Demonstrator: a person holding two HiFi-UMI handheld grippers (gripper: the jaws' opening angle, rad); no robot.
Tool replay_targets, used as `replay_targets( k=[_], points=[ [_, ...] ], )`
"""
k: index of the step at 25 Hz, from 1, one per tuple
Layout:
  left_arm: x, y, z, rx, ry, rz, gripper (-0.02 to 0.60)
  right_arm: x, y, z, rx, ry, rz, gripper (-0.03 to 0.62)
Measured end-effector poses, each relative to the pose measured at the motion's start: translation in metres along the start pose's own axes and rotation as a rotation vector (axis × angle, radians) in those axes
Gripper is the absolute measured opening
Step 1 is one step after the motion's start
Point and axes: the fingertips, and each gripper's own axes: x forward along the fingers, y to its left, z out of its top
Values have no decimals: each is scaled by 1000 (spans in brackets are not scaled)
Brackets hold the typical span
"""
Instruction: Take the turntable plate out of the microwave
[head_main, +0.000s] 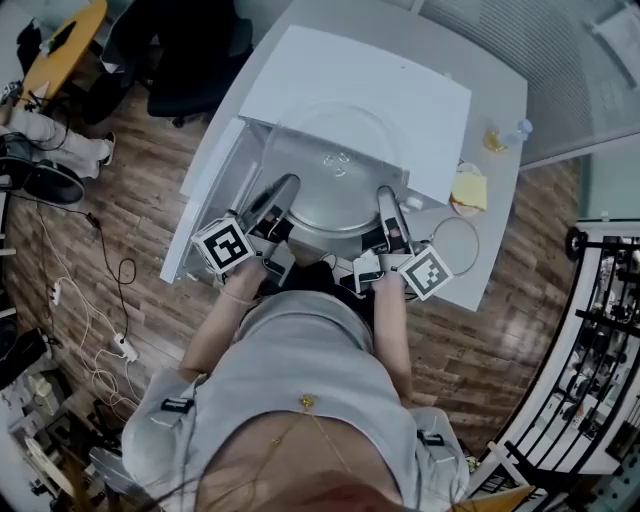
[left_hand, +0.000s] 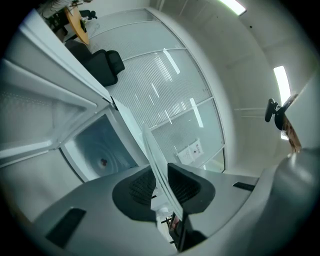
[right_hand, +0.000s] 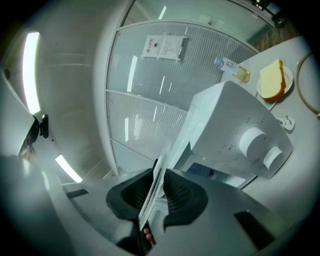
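Your left gripper (head_main: 281, 194) and right gripper (head_main: 387, 204) each pinch one side of the glass plate (head_main: 335, 195), with the jaws narrow on its thin rim. You hold it level between them, partly out of the microwave (head_main: 370, 95), beside the open door (head_main: 204, 192).

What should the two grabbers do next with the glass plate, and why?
Probably draw the turntable plate straight back toward the person, held level. The left gripper and right gripper are each shut on an opposite edge of it, and its far rim looks to be inside the microwave, so it isn't clear of the opening yet.
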Motion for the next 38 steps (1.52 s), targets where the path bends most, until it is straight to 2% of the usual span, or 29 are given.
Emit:
replay_targets(
  k=[7, 13, 20, 27, 31, 35, 38],
  points=[
    [23, 10, 10, -17, 59, 0, 92, 15, -8, 9, -7, -25, -45, 69],
    [44, 24, 25, -2, 157, 17, 95, 29, -13, 16, -17, -84, -109, 74],
    [65, 35, 33, -45, 228, 16, 97, 40, -23, 20, -29, -116, -174, 78],
    [67, 43, 32, -58, 254, 22, 97, 39, -27, 14, -32, -141, -224, 81],
    [71, 40, 31, -9, 275, -11, 98, 40, -28, 17, -43, -148, -247, 84],
    [68, 28, 25, 91, 313, -76, 209, 39, -22, 15, -86, -129, -244, 91],
    [61, 26, 25, 154, 324, -97, 256, 40, -16, 13, -102, -129, -217, 134]
  ],
)
